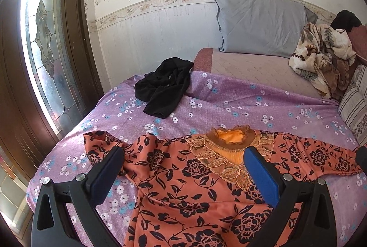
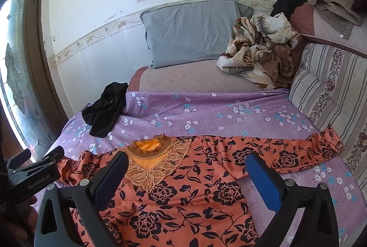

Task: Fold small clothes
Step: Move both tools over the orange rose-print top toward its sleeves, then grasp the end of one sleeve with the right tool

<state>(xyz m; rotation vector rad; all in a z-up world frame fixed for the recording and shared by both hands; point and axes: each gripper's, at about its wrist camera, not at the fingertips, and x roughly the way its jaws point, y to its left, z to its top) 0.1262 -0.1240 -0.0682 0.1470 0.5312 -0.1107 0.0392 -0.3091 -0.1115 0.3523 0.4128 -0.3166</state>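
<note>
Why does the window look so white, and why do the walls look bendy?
In the left wrist view, daylight blows out the patterned glass window to glare; in the right wrist view the same window is dimmer at the edge. Both fisheye views curve the wall's floral border strip, while the orange flower-print top stays sharp.

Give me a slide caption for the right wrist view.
Open right tool above orange floral blouse spread on purple bedsheet.

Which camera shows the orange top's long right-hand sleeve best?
The right wrist view: the sleeve lies stretched out in full to its cuff beside the striped cushion. In the left wrist view it runs toward the frame edge, its end cut off behind a dark object.
</note>
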